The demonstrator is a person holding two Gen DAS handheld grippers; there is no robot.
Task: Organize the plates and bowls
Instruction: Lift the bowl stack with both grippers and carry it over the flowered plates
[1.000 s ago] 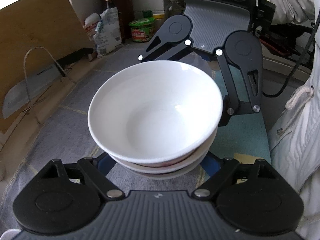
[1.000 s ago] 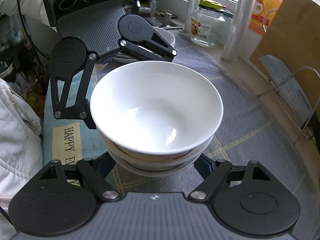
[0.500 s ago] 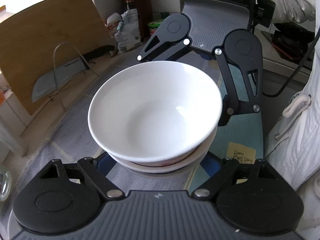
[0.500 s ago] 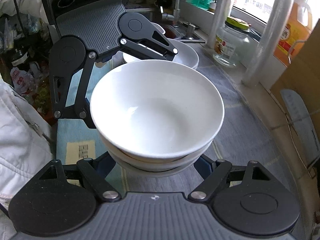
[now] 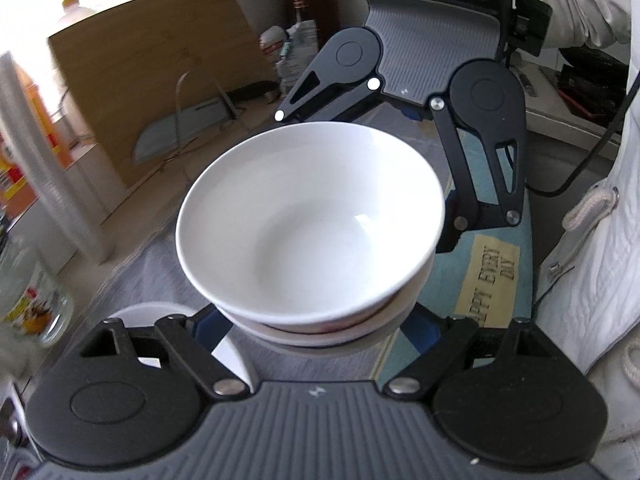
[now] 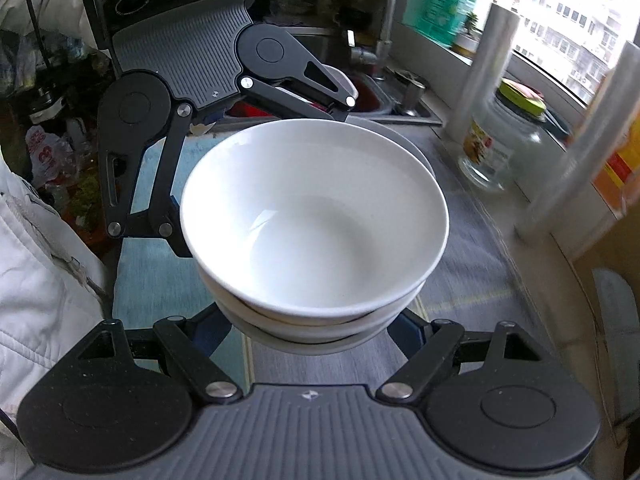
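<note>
Stack of white bowls point(image 5: 310, 224) clamped between left hand-held gripper point(image 5: 316, 320) and right hand-held gripper point(image 6: 316, 320), jaws part-open on opposite sides. Glazed, slippery, breakable; grip low under rims.

A wooden cutting board point(image 5: 152, 92) leans upright at the back of the counter; a cleaver point(image 5: 188, 124) on a wire stand sits just in front of it. Right of the board stand a dark bottle point(image 5: 298, 0) and a printed pouch point(image 5: 296, 56). Left of the board is an orange jug point(image 5: 28, 112), then a clear glass jar point(image 6: 508, 140) with a green lid. Nearer than the board, a blue mat point(image 5: 492, 268) with yellow lettering covers the counter. The sink point(image 6: 360, 92) and tap point(image 6: 384, 16) lie farthest from the board.
</note>
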